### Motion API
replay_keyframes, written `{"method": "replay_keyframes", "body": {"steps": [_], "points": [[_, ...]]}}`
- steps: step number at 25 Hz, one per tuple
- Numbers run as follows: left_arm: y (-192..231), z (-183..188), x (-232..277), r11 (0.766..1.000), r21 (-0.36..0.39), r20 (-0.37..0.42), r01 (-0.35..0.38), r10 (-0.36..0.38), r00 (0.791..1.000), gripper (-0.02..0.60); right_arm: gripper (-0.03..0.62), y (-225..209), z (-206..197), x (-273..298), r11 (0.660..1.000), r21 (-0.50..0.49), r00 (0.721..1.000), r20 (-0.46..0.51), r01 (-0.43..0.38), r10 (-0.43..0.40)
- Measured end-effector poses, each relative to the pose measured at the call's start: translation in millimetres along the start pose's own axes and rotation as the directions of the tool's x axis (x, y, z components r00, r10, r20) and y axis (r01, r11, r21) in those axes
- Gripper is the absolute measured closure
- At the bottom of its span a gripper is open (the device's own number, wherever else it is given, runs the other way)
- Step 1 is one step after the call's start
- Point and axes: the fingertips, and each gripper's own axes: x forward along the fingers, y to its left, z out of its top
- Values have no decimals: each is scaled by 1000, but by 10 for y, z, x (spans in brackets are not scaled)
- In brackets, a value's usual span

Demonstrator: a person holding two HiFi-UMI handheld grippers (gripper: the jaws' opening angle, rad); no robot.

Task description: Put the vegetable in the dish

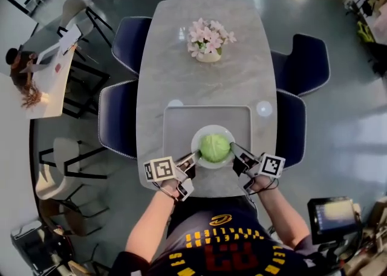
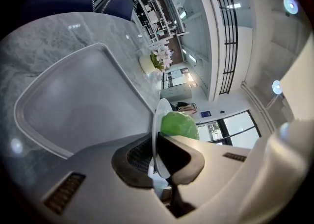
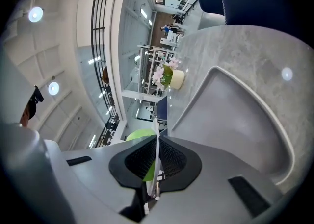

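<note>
Your forearms (image 1: pixel 151 220) come in at the bottom of the head view, one gripper each. Left gripper (image 1: pixel 193 160): jaws closed on the lower-left rim of the white dish (image 1: pixel 202 133); its own view shows the rim edge-on, pinched between the pads. Right gripper (image 1: pixel 235 150): likewise clamped, on the rim's right side, with the thin white edge running between its pads. Vegetable (image 1: pixel 215 147), a round green head, sits in the dish, midway between the two grippers; no long axis to note, neither hand nearer. Dish lies over the near edge of the grey tray (image 1: pixel 181 118), lower centre of frame, on the marble table (image 1: pixel 181 45). Judgement: placing looks done; any next move turns on keeping both rim grips level so the head does not roll. Unclear: whether the dish rests on the tray or hangs just above it, as the underside is hidden in all views. Vegetable is mostly cut off by the jaws in both gripper views
</note>
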Motion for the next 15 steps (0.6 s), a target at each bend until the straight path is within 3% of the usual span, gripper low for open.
{"method": "replay_keyframes", "body": {"steps": [3, 9, 15], "points": [[143, 112, 24, 999, 14, -12, -48, 48, 999, 568, 577, -131, -22, 87, 998, 37, 999, 25, 43, -44], [356, 278, 101, 999, 4, -59, -47, 47, 997, 565, 577, -290, -33, 269, 996, 45, 996, 54, 71, -73], [648, 365, 188, 997, 39, -165, -69, 74, 984, 551, 577, -562, -108, 394, 988, 81, 990, 52, 130, -134]]}}
